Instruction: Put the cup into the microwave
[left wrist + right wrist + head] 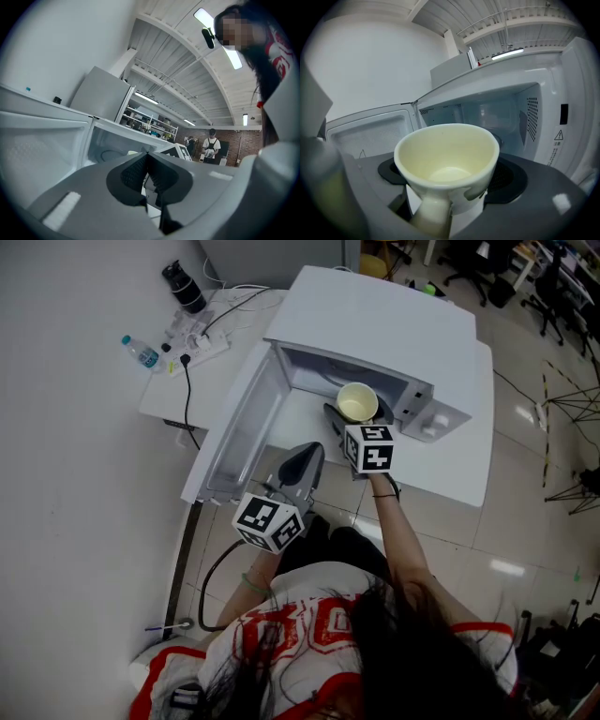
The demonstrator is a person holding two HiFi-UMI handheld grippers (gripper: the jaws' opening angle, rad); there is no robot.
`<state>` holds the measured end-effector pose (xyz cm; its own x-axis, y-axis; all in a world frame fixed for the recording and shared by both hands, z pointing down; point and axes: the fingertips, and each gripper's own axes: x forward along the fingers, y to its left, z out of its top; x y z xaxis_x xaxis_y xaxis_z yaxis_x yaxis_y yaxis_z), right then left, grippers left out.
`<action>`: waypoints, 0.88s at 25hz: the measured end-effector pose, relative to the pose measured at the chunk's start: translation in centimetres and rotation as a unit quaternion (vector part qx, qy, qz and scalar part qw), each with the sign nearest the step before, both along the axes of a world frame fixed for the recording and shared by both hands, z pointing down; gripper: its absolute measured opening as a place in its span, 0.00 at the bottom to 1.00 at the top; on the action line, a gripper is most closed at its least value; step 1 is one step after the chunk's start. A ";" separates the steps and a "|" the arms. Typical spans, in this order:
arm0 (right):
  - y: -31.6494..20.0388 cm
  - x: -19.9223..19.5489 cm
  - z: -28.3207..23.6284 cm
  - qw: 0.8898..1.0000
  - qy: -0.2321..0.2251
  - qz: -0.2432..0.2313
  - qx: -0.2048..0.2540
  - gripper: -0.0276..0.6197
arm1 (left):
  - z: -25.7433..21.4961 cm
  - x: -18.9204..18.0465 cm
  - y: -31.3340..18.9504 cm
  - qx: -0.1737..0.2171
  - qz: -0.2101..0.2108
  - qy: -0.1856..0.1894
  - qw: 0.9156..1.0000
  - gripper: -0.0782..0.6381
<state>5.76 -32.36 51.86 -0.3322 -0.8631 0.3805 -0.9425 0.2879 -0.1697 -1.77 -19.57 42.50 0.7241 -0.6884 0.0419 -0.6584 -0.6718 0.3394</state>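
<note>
Of the two grippers, the right gripper (348, 424) was clamped on the single cream cup (446, 157), which sat upright and empty at the mouth of the one microwave (380, 322). Its door (234, 427) stood wide open. The left gripper (147, 173) hung nearer the person, jaws pressed together on nothing.

Cup (357, 402) betw. R gripper (352, 420) jaws, microwave (394, 324) cavity just ahead, door (239, 427) open to its L, L gripper (307, 463) behind & L of R gripper
</note>
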 end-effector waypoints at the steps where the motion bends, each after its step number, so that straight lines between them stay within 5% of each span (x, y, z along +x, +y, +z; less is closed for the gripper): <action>1: 0.0 0.1 0.2 1.000 0.002 0.001 0.000 0.77 | 0.3 0.0 -0.1 0.001 0.002 0.001 1.000 0.11; 22: -6.2 0.8 1.3 0.998 0.037 0.026 0.041 0.77 | 3.5 -0.4 -1.8 0.020 0.006 0.016 1.000 0.11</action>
